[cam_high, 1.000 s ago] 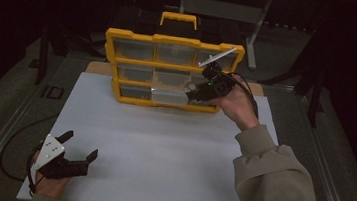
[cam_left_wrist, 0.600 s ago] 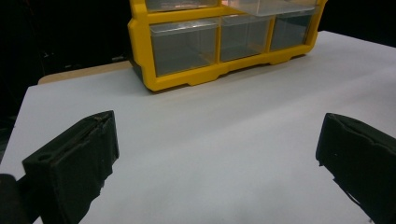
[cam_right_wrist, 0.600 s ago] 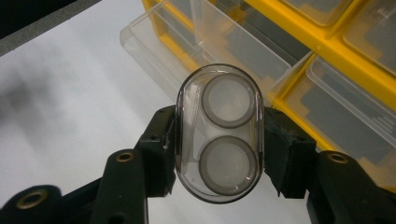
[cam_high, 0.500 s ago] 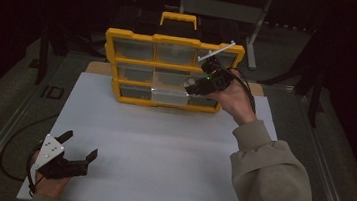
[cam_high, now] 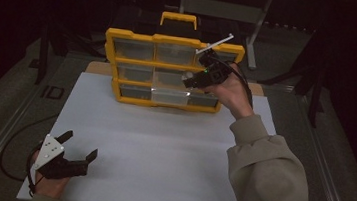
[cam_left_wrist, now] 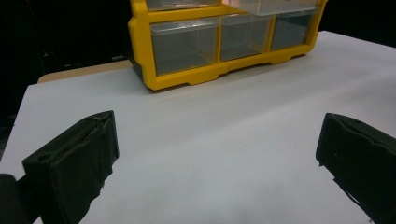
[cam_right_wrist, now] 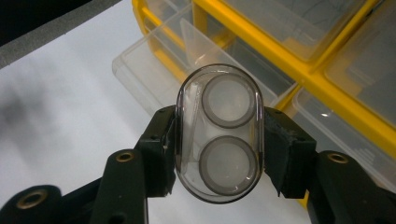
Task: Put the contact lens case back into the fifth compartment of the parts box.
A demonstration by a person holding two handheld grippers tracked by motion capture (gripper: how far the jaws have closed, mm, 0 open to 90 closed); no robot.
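Resting at about 7 o'clock on the white table (cam_high: 161, 149), nearest the person, the left gripper (cam_high: 78, 151) lies in the left hand (cam_high: 49, 185) with its fingers (cam_left_wrist: 74, 158) spread wide and nothing between them; in the left gripper view the bare white surface shows between the two black pads.

Farther off, at about 1 o'clock, the right hand (cam_high: 232, 93) holds the right gripper (cam_high: 189, 80) up in front of the yellow drawer cabinet (cam_high: 137, 38). Its fingers (cam_right_wrist: 161, 140) are clenched on a small clear capsule-shaped case (cam_right_wrist: 218, 133), pressing on its two long sides. The case stands upright between the pads, and two round grey-rimmed discs sit inside it, one above the other.

Just beyond the case, a clear drawer (cam_right_wrist: 154, 70) in the cabinet's bottom row is pulled partway out over the table; in the high view it is the middle one of that row (cam_high: 169, 97). The case is above and just in front of this open drawer, not inside it.

The cabinet stands at 12 o'clock on the far edge of the table, its yellow handle (cam_high: 179, 18) on top.
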